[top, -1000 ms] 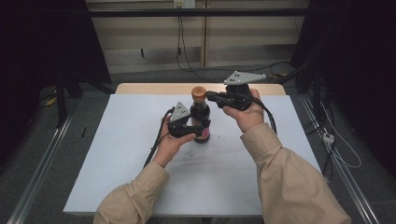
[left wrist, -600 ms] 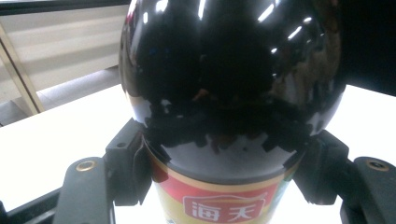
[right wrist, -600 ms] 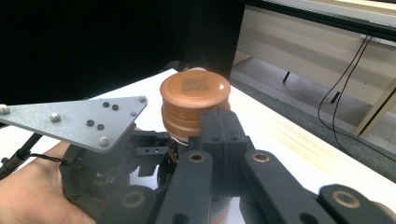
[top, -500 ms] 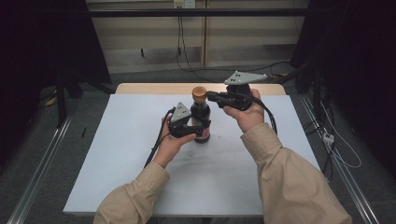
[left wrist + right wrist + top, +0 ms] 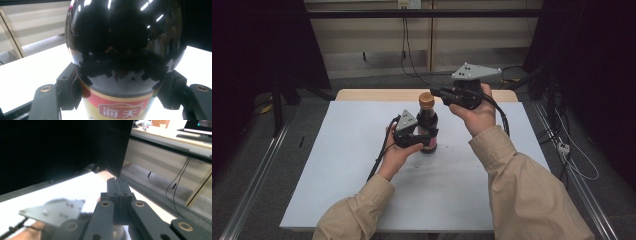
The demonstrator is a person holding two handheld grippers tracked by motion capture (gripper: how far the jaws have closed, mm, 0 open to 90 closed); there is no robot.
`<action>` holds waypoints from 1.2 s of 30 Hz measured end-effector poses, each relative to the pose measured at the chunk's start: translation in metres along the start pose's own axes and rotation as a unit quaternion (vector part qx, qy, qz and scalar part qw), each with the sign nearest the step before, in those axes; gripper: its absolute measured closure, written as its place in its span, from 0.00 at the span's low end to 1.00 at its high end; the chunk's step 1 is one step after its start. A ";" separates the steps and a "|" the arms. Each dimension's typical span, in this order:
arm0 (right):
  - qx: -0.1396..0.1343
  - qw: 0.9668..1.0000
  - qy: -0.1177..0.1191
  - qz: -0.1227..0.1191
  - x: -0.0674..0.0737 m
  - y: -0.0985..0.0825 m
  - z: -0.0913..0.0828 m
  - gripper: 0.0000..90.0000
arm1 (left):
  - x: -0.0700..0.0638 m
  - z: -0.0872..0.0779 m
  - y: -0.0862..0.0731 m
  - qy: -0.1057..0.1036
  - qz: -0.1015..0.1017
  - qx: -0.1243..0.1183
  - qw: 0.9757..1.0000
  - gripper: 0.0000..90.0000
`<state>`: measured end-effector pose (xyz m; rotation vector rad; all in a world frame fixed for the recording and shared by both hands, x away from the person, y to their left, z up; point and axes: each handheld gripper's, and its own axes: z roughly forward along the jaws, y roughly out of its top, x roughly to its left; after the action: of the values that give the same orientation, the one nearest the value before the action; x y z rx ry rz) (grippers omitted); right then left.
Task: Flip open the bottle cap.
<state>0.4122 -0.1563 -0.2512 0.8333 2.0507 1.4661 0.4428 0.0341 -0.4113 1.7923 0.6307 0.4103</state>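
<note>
The right hand-held gripper rises from the bottom middle of the frame, and its two black jaws are pressed flat together with nothing between them. At the lower left a blurred grey three-cornered plate is visible. Behind it the white desk runs across the left half. A dark panel covers the upper left, and a black cable hangs at the right.

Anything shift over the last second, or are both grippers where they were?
Almost nothing moved. The right gripper, jaws closed together, stays level with the bottle's tan cap, just to its right; whether it touches is unclear. The left gripper remains clamped on the dark bottle, which stands upright at the same spot on the white table.
</note>
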 end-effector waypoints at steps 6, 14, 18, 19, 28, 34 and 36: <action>0.008 1.000 -0.007 0.014 -0.010 -0.024 -0.003 1.00 | 0.002 0.000 0.000 0.006 0.000 0.002 1.000 0.34; 0.023 0.999 -0.003 0.022 -0.015 -0.040 -0.002 1.00 | 0.002 0.000 -0.001 -0.002 -0.004 -0.002 1.000 0.34; 0.034 0.999 0.005 0.021 -0.013 -0.048 0.003 1.00 | 0.002 0.000 -0.001 -0.002 -0.005 -0.003 1.000 0.34; 0.033 0.999 0.004 0.021 -0.012 -0.049 0.003 1.00 | 0.001 0.000 -0.001 -0.002 -0.004 -0.002 1.000 0.34; 0.035 0.999 0.003 0.014 -0.010 -0.039 0.004 1.00 | 0.001 0.000 -0.001 -0.001 -0.004 -0.002 1.000 0.34; 0.041 0.999 0.000 0.013 -0.011 -0.039 0.006 1.00 | 0.001 0.000 -0.001 0.000 -0.004 -0.002 1.000 0.34; 0.041 0.999 0.000 0.013 -0.011 -0.039 0.006 1.00 | 0.001 0.000 -0.001 0.001 -0.004 -0.003 1.000 0.34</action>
<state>0.4165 -0.1698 -0.2898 0.8957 2.1211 1.4036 0.4429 0.0350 -0.4122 1.7832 0.6375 0.4071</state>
